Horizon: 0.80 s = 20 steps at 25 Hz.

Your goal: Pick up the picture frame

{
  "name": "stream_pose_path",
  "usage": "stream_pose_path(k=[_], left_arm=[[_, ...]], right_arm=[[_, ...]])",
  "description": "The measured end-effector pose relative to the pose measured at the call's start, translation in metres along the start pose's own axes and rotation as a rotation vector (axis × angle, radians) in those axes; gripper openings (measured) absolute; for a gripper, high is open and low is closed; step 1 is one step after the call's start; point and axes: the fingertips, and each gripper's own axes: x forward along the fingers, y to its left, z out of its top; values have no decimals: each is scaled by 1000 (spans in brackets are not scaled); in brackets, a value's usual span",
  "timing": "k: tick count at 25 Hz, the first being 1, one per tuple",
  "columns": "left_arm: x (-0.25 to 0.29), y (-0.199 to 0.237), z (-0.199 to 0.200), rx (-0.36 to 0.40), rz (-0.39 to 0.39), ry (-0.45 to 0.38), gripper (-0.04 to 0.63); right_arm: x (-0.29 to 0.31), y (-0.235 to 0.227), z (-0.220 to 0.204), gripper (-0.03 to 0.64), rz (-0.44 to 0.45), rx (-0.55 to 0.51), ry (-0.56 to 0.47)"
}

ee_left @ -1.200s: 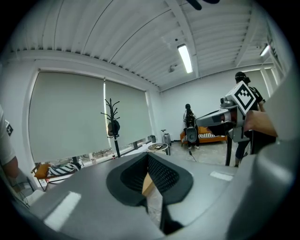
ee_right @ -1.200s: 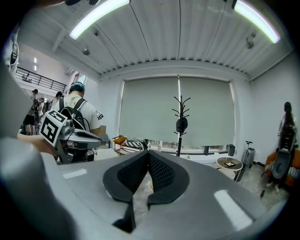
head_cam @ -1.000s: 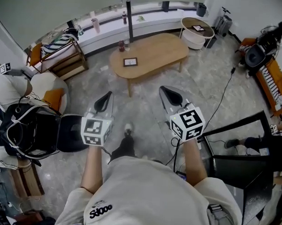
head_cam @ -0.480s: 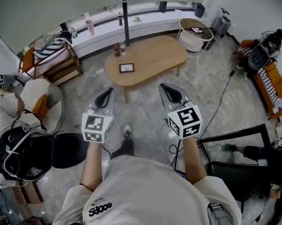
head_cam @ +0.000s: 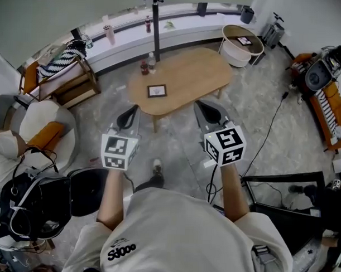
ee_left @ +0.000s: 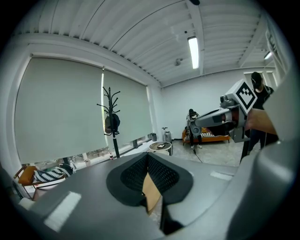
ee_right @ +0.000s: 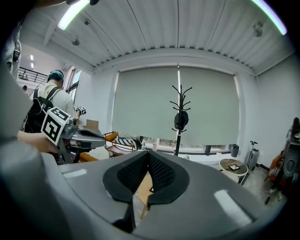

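Note:
The picture frame (head_cam: pixel 156 91), small and dark-edged, lies flat on the near left part of an oval wooden table (head_cam: pixel 189 72). Both grippers are held out level over the floor, short of the table's near edge. My left gripper (head_cam: pixel 129 113) points at the table just below the frame, its pads together and empty. My right gripper (head_cam: pixel 207 110) hangs to the right of the frame, also shut with nothing in it. In the left gripper view, my left gripper (ee_left: pixel 148 157) shows a sliver of tan table under its pads. The right gripper view shows the same under my right gripper (ee_right: pixel 148 157).
Two bottles (head_cam: pixel 148 65) stand on the table's far left beside a black coat stand (head_cam: pixel 156 20). A round white side table (head_cam: pixel 242 41) sits at the back right. A wooden shelf (head_cam: pixel 69 73) and a white chair (head_cam: pixel 42 125) are at the left, a black desk (head_cam: pixel 291 198) at the right.
The person has walked toward the oval table, so it and the frame now lie closer to both grippers. Both grippers stayed shut and side by side.

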Motion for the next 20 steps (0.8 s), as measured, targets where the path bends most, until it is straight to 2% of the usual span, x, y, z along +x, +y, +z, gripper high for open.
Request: stream_pose_path(k=[9, 14, 20], left_arm=[[49, 32, 14, -21, -19, 8, 11], [92, 89, 1, -38, -44, 24, 11], [125, 121, -8, -45, -55, 41, 11]], right_arm=[[48, -33, 15, 3, -9, 25, 40], [121, -40, 22, 3, -19, 37, 71], [166, -52, 23, 3, -20, 51, 93]])
